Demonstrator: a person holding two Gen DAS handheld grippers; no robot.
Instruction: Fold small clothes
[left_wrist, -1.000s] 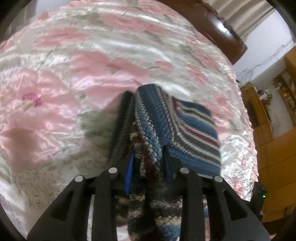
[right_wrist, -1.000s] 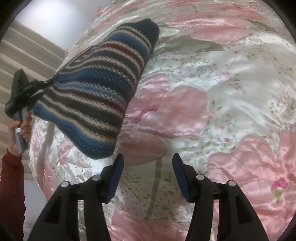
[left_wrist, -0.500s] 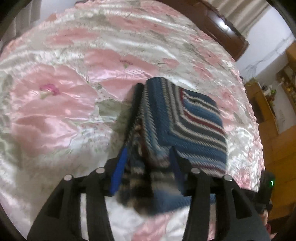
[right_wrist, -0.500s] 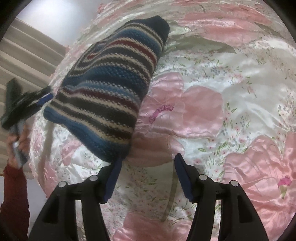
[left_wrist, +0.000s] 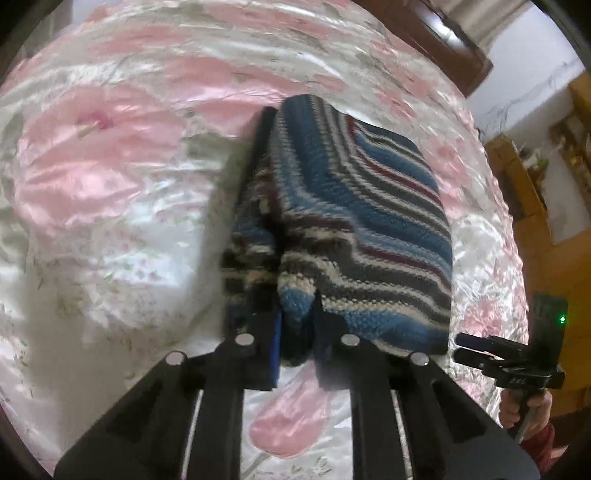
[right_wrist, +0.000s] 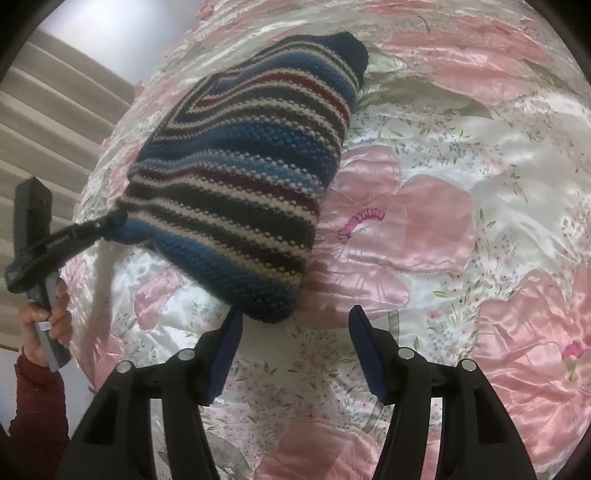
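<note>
Your left tongs (left_wrist: 295, 332) are clamped tight on a bunched corner of the striped knit garment (left_wrist: 354, 221), blue, grey, cream and dark red, and it runs forward from the pads and drapes off to their right, folded double over the pink floral satin bedspread (left_wrist: 110, 177). Seen from the right wrist, those left tongs (right_wrist: 110, 221) hold the garment (right_wrist: 243, 184) by its near-left corner, your left hand (right_wrist: 44, 321) in a red sleeve (right_wrist: 37, 406) gripping the handle, and the far end touches the bedspread (right_wrist: 461, 221). Your right tongs (right_wrist: 295, 354) stand wide apart with nothing between the blue pads; the garment's lower edge hangs just ahead of the left pad. At the far right of the left wrist view, the right tongs' handle shows a green light (left_wrist: 562, 319).
</note>
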